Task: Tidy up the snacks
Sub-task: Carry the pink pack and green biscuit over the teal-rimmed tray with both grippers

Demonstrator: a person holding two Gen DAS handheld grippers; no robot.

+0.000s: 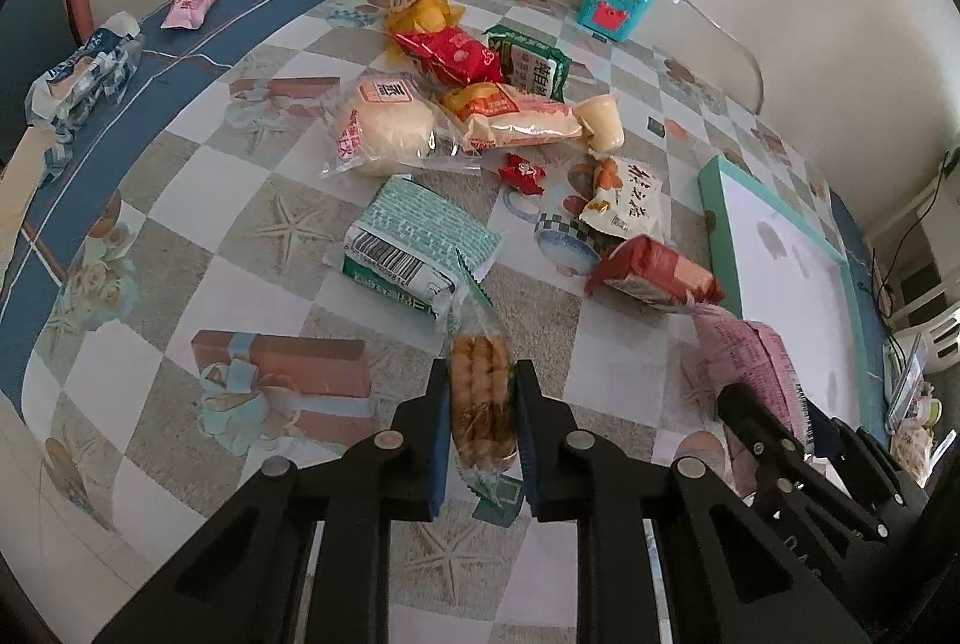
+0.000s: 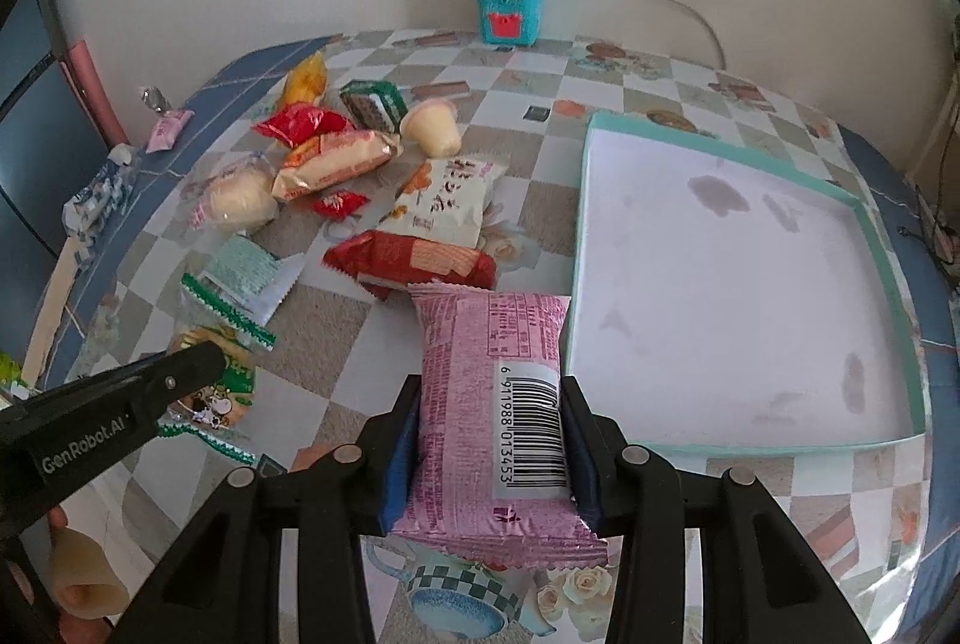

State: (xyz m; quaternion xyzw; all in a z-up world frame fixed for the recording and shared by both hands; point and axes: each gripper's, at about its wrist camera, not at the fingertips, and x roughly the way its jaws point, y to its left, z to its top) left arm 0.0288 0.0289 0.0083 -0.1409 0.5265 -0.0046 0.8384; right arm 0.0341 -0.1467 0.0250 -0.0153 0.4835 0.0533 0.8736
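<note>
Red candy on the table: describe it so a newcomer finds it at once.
Start at the teal-rimmed tray and look left to the snack pile. The red candy lies alone on the cloth between the round bun and the white chip bag, just below the orange-and-cream packet. It is the smallest item, twist-wrapped in red with a white mark.

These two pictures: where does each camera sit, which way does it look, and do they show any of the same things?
Left wrist: on the left gripper, looking down along its fingers at a clear cookie pack they clamp; the right gripper shows at right.
Right wrist: on the right gripper, looking down at a pink pack held between its fingers; the left gripper's finger and a fingertip show at left.
Shared: both packs, the snack pile, the teal tray, the table.
</note>
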